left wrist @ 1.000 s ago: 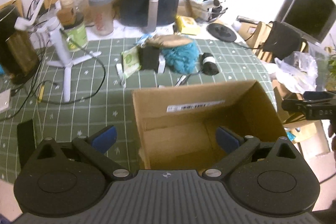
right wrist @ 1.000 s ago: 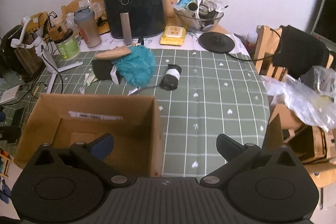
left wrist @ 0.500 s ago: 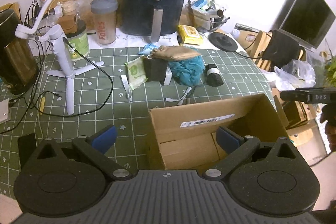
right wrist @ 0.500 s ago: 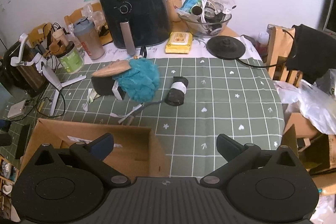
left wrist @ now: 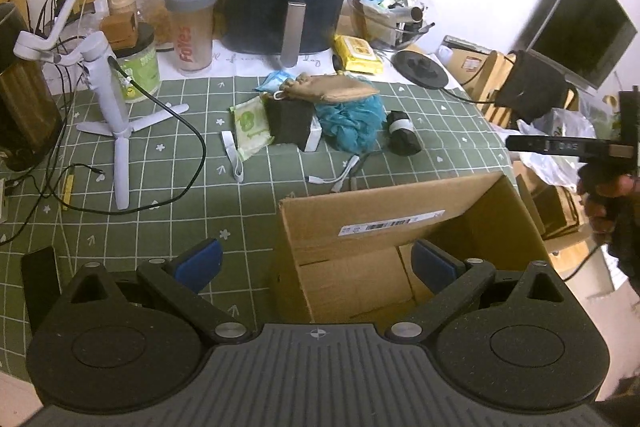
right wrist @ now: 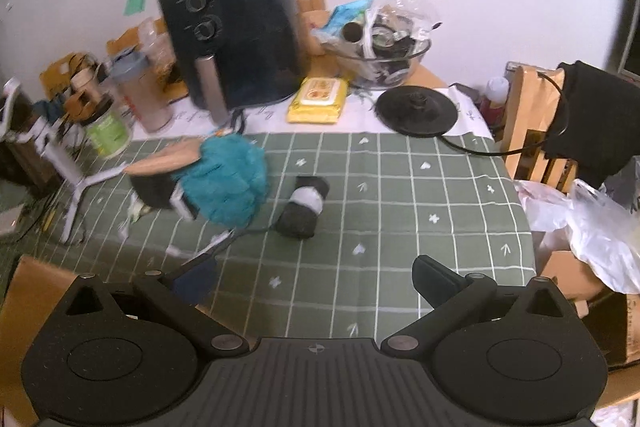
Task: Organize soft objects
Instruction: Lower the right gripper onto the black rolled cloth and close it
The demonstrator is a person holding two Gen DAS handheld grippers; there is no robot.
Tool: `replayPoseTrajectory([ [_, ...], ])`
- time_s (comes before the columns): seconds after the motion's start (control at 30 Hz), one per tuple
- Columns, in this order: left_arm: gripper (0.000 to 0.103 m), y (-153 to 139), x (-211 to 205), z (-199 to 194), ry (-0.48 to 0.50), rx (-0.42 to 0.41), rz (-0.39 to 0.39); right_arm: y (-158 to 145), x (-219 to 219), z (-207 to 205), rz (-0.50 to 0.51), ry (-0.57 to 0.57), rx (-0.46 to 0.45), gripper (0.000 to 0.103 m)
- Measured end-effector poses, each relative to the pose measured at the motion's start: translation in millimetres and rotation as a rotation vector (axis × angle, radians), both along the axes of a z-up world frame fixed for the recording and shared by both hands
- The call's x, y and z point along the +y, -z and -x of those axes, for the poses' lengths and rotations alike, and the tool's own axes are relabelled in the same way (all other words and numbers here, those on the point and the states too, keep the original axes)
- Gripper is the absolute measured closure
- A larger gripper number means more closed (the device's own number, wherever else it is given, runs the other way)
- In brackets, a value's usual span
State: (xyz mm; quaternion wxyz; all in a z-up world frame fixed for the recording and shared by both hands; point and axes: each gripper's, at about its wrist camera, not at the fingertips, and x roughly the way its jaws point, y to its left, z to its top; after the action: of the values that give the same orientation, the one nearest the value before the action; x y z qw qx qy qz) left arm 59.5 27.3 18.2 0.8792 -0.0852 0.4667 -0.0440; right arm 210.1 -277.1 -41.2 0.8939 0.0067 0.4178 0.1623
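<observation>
soft objects, a teal bath pouf [right wrist: 230,183], a tan pouch [left wrist: 336,87] and a rolled dark sock [right wrist: 303,203], lie clustered mid-counter toward its far edge. we place the open cardboard box [left wrist: 384,223] at the near edge, likely to receive them. both the left gripper [left wrist: 316,261] and right gripper [right wrist: 304,277] have jaws released and empty, which we judge ready for a first pick.

Right gripper [right wrist: 314,273] spread empty, teal loofah [right wrist: 230,183], rolled black sock [right wrist: 303,201] beside
</observation>
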Motion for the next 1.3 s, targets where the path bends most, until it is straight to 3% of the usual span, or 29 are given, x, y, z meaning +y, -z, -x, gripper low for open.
replayPoseTrajectory([
  [0.43, 0.0, -1, -1, -18, -0.058, 0.019, -0.002, 54, 25, -69, -0.009, -0.067, 0.028, 0.002],
  [0.73, 0.0, -3, 2, -22, -0.108, 0.007, 0.007, 90, 53, -111, 0.004, -0.143, 0.083, 0.013],
  [0.87, 0.0, -1, 6, -24, -0.143, 0.019, 0.01, 109, 65, -127, 0.006, -0.151, 0.12, 0.023],
  [0.97, 0.0, 0, 9, -25, -0.166, 0.031, 0.012, 122, 74, -137, 0.01, -0.144, 0.138, 0.034],
  [1.17, 0.0, 2, 13, -26, -0.198, 0.043, 0.012, 142, 83, -152, 0.039, -0.081, 0.159, 0.035],
  [1.3, 0.0, 2, 14, -28, -0.207, 0.036, 0.018, 149, 89, -157, 0.053, -0.069, 0.154, 0.048],
])
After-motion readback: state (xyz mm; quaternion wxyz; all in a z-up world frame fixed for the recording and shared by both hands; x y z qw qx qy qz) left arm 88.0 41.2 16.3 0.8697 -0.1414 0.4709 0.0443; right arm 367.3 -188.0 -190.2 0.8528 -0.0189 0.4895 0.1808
